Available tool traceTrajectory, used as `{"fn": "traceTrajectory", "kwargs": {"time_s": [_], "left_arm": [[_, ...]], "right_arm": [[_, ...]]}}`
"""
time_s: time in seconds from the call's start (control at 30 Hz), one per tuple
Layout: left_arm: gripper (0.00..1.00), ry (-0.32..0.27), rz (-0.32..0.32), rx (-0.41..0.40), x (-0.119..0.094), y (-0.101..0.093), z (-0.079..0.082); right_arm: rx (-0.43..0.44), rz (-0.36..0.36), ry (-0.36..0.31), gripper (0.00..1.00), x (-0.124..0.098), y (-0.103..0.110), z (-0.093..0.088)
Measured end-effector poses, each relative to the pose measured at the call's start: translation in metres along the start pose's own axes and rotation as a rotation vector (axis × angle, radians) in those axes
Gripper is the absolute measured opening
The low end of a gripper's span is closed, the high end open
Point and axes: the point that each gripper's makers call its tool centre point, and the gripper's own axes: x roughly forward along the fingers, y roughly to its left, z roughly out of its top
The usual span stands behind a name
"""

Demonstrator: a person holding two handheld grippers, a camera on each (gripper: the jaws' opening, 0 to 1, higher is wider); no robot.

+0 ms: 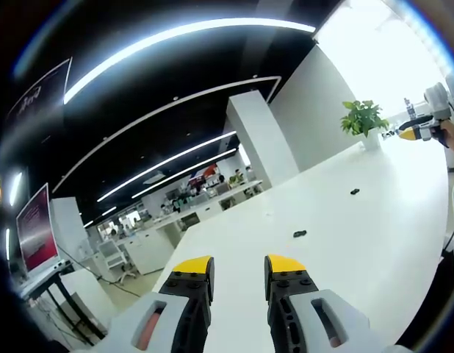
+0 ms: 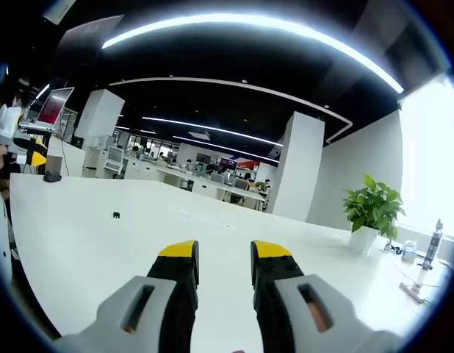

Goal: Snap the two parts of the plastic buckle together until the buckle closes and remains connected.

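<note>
In the left gripper view the left gripper (image 1: 239,269) is hanging over the white tabletop (image 1: 337,220) with its yellow-tipped fingers (image 1: 194,266) spread apart and released, nothing sitting between them. Just beyond and slightly to the right of those fingertips, one small black buckle part (image 1: 300,234) is lying flat on the tabletop, and a second black buckle part (image 1: 355,192) is lying farther out along the same line, well apart from the first and touching neither gripper. Far beyond the fingers, at the far end of the tabletop, a potted plant (image 1: 363,121) is standing upright, and near it the right gripper (image 1: 405,134) is showing at the right edge of that view, held by a person's hand (image 1: 453,132). In the right gripper view the right gripper (image 2: 224,254) is also hovering above the tabletop (image 2: 87,235), its fingers (image 2: 178,251) parted and gripping nothing. Ahead and off to the left of these fingers a tiny black buckle part (image 2: 116,215) is resting on the tabletop; which of the two pieces it is cannot be told. To the right of the fingers the potted plant (image 2: 372,212) is standing, with a bottle (image 2: 433,245) beyond it.
</note>
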Motion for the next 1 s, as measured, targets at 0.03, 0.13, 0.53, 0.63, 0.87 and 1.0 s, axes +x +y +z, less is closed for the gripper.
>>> {"fn": "traceTrajectory", "kwargs": {"time_s": [0.03, 0.13, 0.53, 0.63, 0.87, 1.0], "left_arm": [[0.27, 0.001, 0.000, 0.000, 0.000, 0.000, 0.000], [0.27, 0.001, -0.002, -0.001, 0.001, 0.000, 0.000], [0.27, 0.008, -0.009, -0.018, 0.006, 0.001, -0.007], [0.27, 0.003, -0.024, -0.031, 0.010, -0.001, -0.009], [0.27, -0.003, -0.061, -0.047, 0.018, -0.007, -0.012], [0.27, -0.005, -0.066, -0.058, 0.019, -0.006, -0.013]], "right_arm": [[0.000, 0.000, 0.001, 0.29, 0.000, 0.000, 0.000], [0.000, 0.001, 0.000, 0.29, 0.000, 0.000, 0.000], [-0.003, 0.004, 0.013, 0.29, 0.005, 0.002, -0.001], [-0.003, 0.014, 0.019, 0.29, 0.009, 0.006, -0.002], [-0.017, 0.041, 0.029, 0.29, 0.017, 0.018, -0.002], [-0.025, 0.055, 0.028, 0.29, 0.021, 0.023, -0.001]]}}
